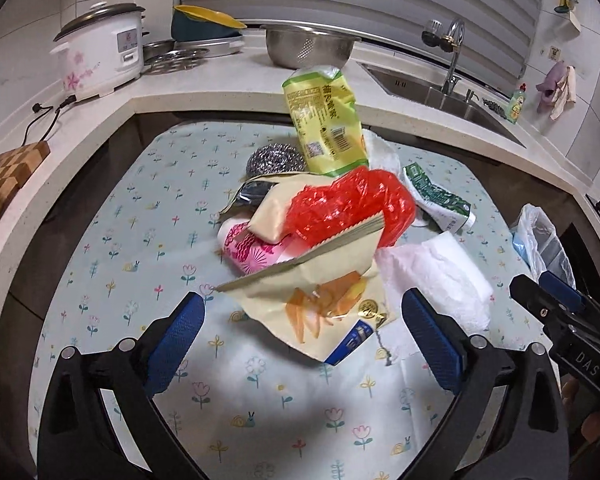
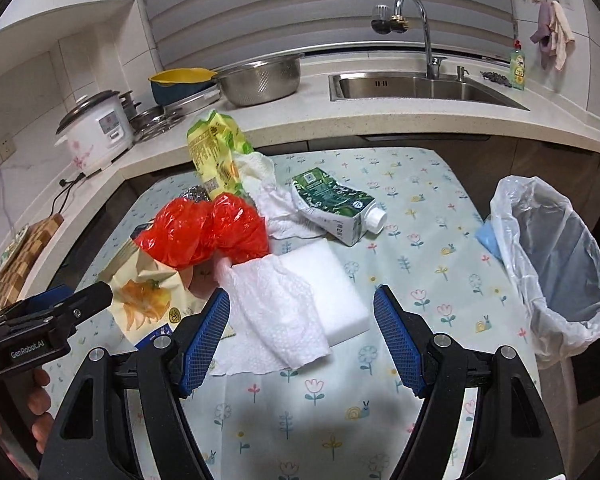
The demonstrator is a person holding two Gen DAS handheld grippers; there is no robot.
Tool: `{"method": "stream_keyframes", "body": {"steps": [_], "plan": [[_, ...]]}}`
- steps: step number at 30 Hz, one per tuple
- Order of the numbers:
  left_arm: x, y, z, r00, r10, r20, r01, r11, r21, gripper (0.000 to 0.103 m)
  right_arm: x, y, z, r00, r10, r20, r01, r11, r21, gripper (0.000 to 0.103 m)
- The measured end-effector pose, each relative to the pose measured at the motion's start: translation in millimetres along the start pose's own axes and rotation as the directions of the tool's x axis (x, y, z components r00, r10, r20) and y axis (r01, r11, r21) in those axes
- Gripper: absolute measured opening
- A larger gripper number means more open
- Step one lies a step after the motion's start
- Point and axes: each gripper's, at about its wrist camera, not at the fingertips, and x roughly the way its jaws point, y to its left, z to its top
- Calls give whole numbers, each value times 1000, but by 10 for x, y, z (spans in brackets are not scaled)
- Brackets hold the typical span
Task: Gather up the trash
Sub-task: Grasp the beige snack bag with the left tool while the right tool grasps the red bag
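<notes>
A heap of trash lies on the flowered tablecloth (image 1: 148,216): a yellow-green wrapper (image 1: 324,120), a steel scourer (image 1: 272,160), a red plastic bag (image 1: 348,204), a green carton (image 2: 332,204) and a cream snack bag (image 1: 324,308). My left gripper (image 1: 304,294) is open, its blue pads standing either side of the snack bag without touching it. My right gripper (image 2: 302,290) is open over a crumpled white paper towel (image 2: 276,312) and a white foam block (image 2: 336,280). A bin with a clear liner (image 2: 556,264) stands at the table's right edge.
Behind the table runs a stone counter (image 2: 340,120) with a rice cooker (image 1: 100,56), a steel colander (image 2: 260,80), a sink (image 2: 412,86) with its tap, and a dish soap bottle (image 2: 518,66). A wooden board (image 1: 8,184) lies at the left.
</notes>
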Motion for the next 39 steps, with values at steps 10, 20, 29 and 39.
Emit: {"method": "stream_keyframes", "body": {"steps": [10, 20, 29, 39], "plan": [[408, 206, -88, 996, -47, -72, 42, 996, -76, 95, 249, 211, 46, 999, 17, -27, -18, 999, -29, 72], [662, 147, -99, 982, -138, -132, 128, 988, -82, 42, 434, 336, 149, 999, 35, -35, -36, 999, -38, 72], [409, 228, 0, 983, -163, -81, 159, 986, -54, 11, 569, 522, 247, 996, 84, -43, -86, 995, -51, 63], [180, 441, 56, 990, -135, -39, 132, 989, -73, 11, 708, 901, 391, 988, 153, -31, -155, 986, -69, 57]]}}
